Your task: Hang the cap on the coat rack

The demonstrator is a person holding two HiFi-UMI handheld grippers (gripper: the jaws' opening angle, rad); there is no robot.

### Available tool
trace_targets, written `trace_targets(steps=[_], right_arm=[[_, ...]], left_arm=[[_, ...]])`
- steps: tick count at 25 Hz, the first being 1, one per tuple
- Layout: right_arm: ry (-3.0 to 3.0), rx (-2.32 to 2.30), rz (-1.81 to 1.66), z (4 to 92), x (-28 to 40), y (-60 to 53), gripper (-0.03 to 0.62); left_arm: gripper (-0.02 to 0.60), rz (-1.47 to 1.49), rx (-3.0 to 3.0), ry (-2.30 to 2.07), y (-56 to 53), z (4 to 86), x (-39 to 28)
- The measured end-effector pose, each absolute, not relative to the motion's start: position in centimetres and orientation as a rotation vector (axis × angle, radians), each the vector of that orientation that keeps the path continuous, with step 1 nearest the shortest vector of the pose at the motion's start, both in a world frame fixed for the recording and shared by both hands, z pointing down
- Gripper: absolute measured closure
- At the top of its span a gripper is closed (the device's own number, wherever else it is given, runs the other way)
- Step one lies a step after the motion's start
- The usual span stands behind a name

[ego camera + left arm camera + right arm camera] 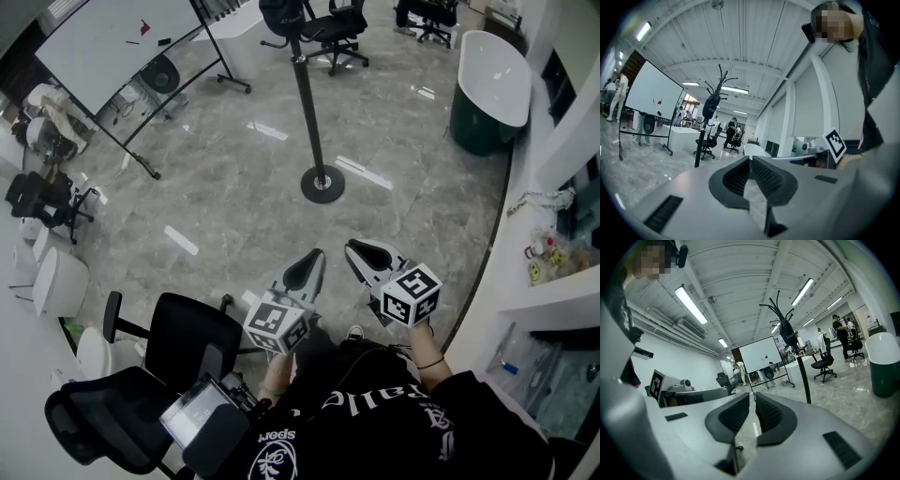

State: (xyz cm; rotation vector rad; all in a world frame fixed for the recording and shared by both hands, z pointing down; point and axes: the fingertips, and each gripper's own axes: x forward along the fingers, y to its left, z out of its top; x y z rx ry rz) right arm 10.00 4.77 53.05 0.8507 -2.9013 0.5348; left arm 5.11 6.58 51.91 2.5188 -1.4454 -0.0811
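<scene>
With nothing between them, the left gripper (pixel 750 160) and right gripper (pixel 752 396) are both clenched empty, held low and level near the person's lap, apparently at rest. The coat rack (pixel 308 112) stands well apart, and the cap (pixel 711 106) hangs on its upper prongs, so the hang looks done

Whiteboard (pixel 112 39), black office chair (pixel 192 339), green tub (pixel 473 127)

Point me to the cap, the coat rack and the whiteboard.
cap (pixel 710 107): left gripper view, middle of its dark body.
coat rack (pixel 333 190): head view, its round base.
whiteboard (pixel 112 42): head view, centre of the white panel.
</scene>
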Motion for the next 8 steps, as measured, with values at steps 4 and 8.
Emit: trace_targets(steps=[4, 8], right_arm=[[-2.901, 0.839, 0.530, 53.07, 9.93, 4.78, 0.560], [-2.902, 0.830, 0.528, 53.10, 9.89, 4.78, 0.560]], left_arm=[[0.573, -0.077, 2.514, -1.445, 6.59, 51.91, 5.16], [0.572, -0.077, 2.513, -1.448, 6.54, 51.97, 5.16]])
